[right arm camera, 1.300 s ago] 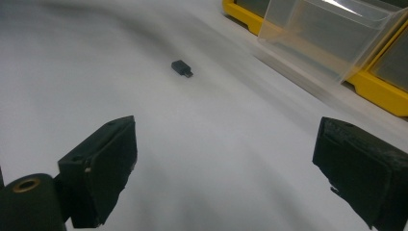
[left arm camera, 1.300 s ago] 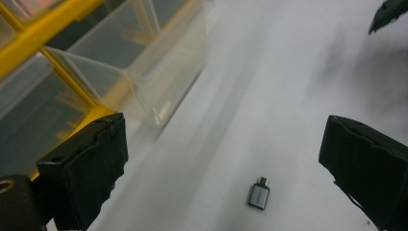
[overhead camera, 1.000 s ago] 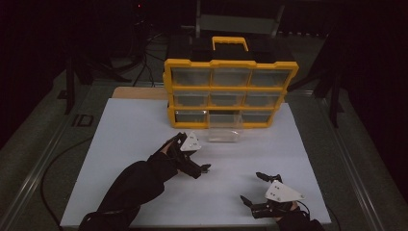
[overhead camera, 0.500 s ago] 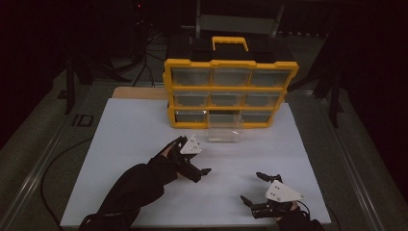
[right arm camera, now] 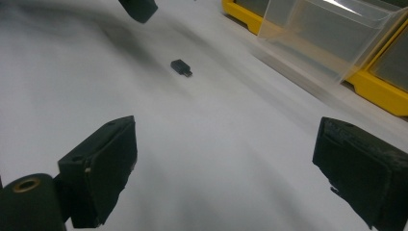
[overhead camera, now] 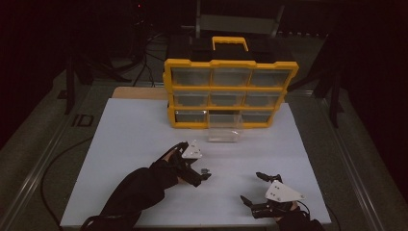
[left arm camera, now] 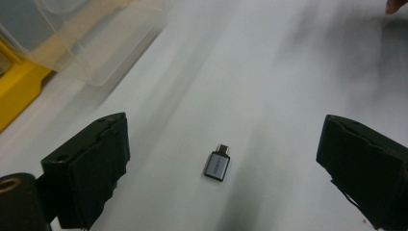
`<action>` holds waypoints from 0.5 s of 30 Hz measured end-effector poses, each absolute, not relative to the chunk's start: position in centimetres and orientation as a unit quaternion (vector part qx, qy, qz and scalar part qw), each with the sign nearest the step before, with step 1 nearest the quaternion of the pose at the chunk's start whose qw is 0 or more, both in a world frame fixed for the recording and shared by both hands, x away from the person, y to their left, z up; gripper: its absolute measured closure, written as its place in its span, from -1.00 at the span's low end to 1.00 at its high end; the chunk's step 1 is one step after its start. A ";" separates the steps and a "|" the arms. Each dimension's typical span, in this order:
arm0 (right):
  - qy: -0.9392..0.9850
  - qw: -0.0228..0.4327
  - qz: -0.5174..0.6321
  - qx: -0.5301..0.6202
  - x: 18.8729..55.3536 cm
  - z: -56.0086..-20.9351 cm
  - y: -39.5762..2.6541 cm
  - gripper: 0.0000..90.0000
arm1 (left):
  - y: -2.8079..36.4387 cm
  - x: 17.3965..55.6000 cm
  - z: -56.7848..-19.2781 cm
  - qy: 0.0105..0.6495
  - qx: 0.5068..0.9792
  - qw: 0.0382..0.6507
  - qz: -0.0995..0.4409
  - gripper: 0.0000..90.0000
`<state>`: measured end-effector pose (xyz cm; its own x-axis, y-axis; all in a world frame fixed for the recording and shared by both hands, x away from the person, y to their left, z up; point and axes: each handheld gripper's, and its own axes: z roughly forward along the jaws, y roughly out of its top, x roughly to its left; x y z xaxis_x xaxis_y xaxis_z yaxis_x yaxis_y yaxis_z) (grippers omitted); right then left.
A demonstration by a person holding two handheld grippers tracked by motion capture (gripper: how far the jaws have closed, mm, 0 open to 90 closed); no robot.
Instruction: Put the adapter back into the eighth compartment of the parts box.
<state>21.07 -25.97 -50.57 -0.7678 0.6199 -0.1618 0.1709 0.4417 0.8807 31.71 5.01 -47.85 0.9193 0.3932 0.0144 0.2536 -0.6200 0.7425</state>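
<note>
the white bench (overhead camera: 125, 144) carries a yellow drawer cabinet (overhead camera: 230, 91) at the far side, with one clear drawer (overhead camera: 224, 127) pulled out. the left tongs (left arm camera: 226, 168) are released, spread wide around a small grey adapter (left arm camera: 217, 163) that lies flat on the bench. it is best to lower them straight and close gently on its long sides. the right tongs (overhead camera: 255, 188) are also released and wait apart, near the front edge.
</note>
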 end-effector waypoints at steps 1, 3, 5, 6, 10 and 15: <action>0.815 0.239 0.469 0.242 21.1 -50.6 -26.0 -0.81 | 5.0 31.7 -48.0 0.180 0.896 0.396 0.087 -0.89; 0.815 0.239 0.469 0.242 21.0 -50.6 -26.0 -0.81 | 5.0 31.7 -48.4 0.179 0.896 0.398 0.085 -0.86; 0.814 0.239 0.470 0.243 21.0 -50.6 -26.0 -0.81 | 5.1 31.7 -48.8 0.175 0.897 0.396 0.085 -0.80; 0.815 0.239 0.469 0.242 21.1 -50.6 -25.9 -0.81 | 5.1 31.7 -49.0 0.177 0.898 0.395 0.084 -0.77; 0.815 0.238 0.468 0.243 21.0 -50.6 -25.9 -0.81 | 5.1 32.0 -49.7 0.180 0.899 0.391 0.075 -0.68; 0.815 0.239 0.469 0.243 21.0 -50.6 -25.9 -0.81 | 4.8 32.3 -50.4 0.180 0.909 0.372 0.061 -0.56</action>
<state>21.05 -25.93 -50.59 -0.7680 0.6197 -0.1618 0.1720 0.4429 0.8799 32.25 4.77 -50.43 0.9275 0.3730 -0.0225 0.2818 -0.6588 0.6976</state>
